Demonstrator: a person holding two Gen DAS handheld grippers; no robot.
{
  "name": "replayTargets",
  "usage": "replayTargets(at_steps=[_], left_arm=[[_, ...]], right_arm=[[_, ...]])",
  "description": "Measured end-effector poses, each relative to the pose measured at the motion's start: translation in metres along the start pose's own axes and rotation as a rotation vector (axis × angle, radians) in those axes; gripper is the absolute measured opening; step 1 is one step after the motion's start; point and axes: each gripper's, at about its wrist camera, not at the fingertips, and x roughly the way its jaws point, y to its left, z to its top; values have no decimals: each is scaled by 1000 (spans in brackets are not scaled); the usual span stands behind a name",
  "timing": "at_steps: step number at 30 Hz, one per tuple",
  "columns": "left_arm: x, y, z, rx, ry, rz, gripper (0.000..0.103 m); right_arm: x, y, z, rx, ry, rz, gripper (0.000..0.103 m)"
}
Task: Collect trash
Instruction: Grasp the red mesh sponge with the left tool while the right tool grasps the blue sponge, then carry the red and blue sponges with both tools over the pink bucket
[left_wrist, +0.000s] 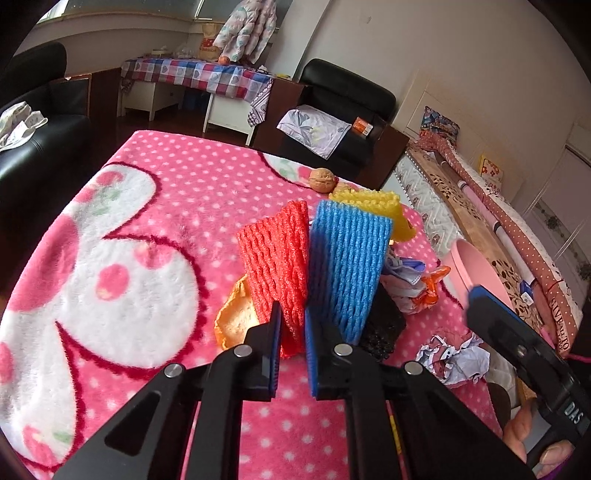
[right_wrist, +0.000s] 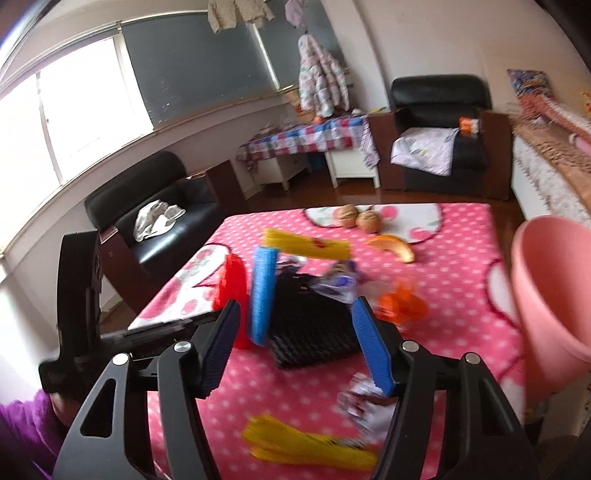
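A fluffy fleece blanket (left_wrist: 129, 258) is covering the table. Ribbed foam nets, red (left_wrist: 275, 266) and blue (left_wrist: 351, 266), are looking matt; the pink bucket (right_wrist: 550, 295), right, is showing smooth plastic.

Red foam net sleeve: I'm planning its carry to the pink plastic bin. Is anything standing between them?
Yes. Beside the red foam net sleeve, bin-side, stands a blue foam net sleeve, then a black foam mesh piece, crumpled wrappers and the right gripper before the pink plastic bin.
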Motion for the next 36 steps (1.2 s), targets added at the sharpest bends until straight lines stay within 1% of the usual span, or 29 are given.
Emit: replayTargets(at_steps=[1,3,7,8,9,10,12,14,16,21,27,29,32,36], left_arm=[[0,0,0,-1,1,-2,10],[0,1,-1,4,0,-3,10],[-2,2,-2,16,-7,-3,10],[-2,3,-2,15,-8,-5,10],[-3,4,-3,14,-8,-6,10],[-3,4,-3,14,-7,-7,10],[-4,5,-2,13,-9,-6,10],[-7,5,-1,12,-14,-4,10],[-11,6,0,11,-23,0,10],[-24,6,3,9,-52,12,10],[-41,-1,9,17,-88,15,10],[-47,-6,11,26,-102,12,10],[-56,-15,12,38,-119,1,10],[-62,-32,14,66,-131,-21,10]], right_arm=[[8,4,2,-4,12,6,56],[25,9,5,-4,41,14,52],[47,16,7,-2,80,17,48],[52,17,8,-2,91,16,45],[55,17,9,-1,100,15,38],[59,18,9,1,109,16,34],[67,19,9,8,132,23,16],[69,19,8,20,154,40,8],[65,20,8,18,154,51,8],[43,27,10,-12,121,88,8],[4,30,21,-8,48,118,8],[-11,26,26,4,7,105,8],[-33,9,33,38,-46,58,8],[-50,-14,35,88,-84,-4,8]])
